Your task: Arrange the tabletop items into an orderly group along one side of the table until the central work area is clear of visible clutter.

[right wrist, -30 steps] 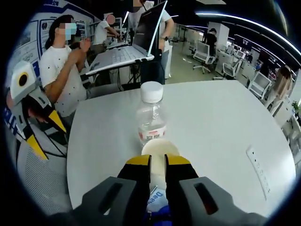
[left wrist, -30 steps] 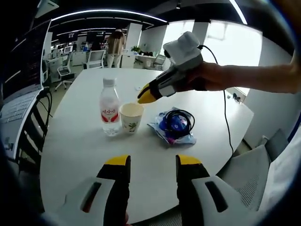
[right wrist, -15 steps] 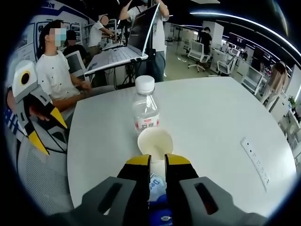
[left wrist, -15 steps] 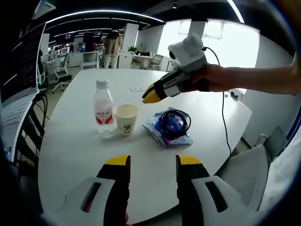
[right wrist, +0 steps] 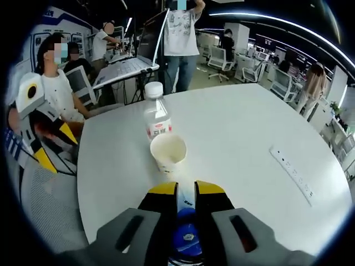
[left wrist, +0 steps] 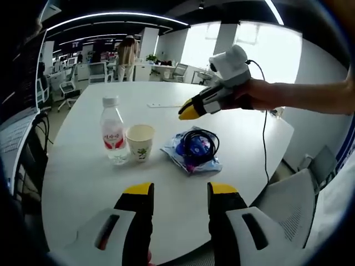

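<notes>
White laminate covered the round table [left wrist: 83,183], and on it stood a clear water bottle [left wrist: 113,131] with a red label and white cap, upright, with a paper cup [left wrist: 139,142] just beside it, open mouth up. Near the cup on its other side lay a blue plastic packet [left wrist: 191,152] with a coil of black cable [left wrist: 201,138] resting on top. In the left gripper view the left gripper [left wrist: 180,191] hung low over the near edge of the table, its yellow-tipped jaws spread apart with nothing between them. The right gripper [left wrist: 191,111], held in a hand [left wrist: 260,95], hovered above the packet and clear of it, its jaws pressed nearly together and empty. In the right gripper view that gripper [right wrist: 186,191] looked down over the packet [right wrist: 186,238], with the cup [right wrist: 168,152] and bottle [right wrist: 156,117] beyond in a line, and a white power strip [right wrist: 293,173] lay well apart to one side
</notes>
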`<state>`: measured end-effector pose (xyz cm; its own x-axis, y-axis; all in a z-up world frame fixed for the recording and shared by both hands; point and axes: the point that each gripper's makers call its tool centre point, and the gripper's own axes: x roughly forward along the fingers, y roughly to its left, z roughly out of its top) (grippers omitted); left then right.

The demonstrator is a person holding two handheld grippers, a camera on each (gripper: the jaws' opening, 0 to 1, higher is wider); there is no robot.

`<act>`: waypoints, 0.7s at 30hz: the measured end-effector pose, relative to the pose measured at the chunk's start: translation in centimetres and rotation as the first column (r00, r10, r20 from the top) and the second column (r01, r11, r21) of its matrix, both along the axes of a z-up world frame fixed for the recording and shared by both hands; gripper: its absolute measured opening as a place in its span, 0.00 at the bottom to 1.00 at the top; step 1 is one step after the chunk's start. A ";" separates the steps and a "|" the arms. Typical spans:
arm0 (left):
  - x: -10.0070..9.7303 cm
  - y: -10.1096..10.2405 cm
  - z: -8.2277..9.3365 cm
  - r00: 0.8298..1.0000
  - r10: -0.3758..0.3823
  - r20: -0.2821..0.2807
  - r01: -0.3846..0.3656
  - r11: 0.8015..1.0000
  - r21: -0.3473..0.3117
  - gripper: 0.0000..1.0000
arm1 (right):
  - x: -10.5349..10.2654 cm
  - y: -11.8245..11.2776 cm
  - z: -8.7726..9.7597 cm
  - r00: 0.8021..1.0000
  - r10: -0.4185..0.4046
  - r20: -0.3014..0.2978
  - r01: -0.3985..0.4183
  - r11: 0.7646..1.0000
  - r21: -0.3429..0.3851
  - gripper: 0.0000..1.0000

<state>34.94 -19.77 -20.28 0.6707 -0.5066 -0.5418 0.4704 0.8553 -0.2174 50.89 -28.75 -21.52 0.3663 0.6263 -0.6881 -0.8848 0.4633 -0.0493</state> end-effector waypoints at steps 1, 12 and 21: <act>0.0 -0.2 0.0 1.000 -0.003 0.000 0.003 1.000 0.000 0.38 | -0.1 -0.3 0.0 1.000 -0.005 0.001 0.005 1.000 -0.001 0.09; 0.0 -1.4 -0.1 1.000 -0.030 -0.007 0.030 1.000 0.000 0.38 | -1.1 -3.6 0.1 0.998 -0.068 -0.001 0.068 0.998 0.007 0.09; 0.4 -3.0 -0.1 0.998 -0.058 -0.009 0.058 0.998 0.004 0.38 | -1.9 -6.5 0.0 0.993 -0.120 -0.009 0.121 0.992 0.022 0.09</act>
<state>35.36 -22.80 -20.37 0.6350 -0.5422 -0.5503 0.5174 0.8274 -0.2182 49.01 -35.29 -21.53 0.4352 0.5935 -0.6771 -0.8227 0.5676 -0.0313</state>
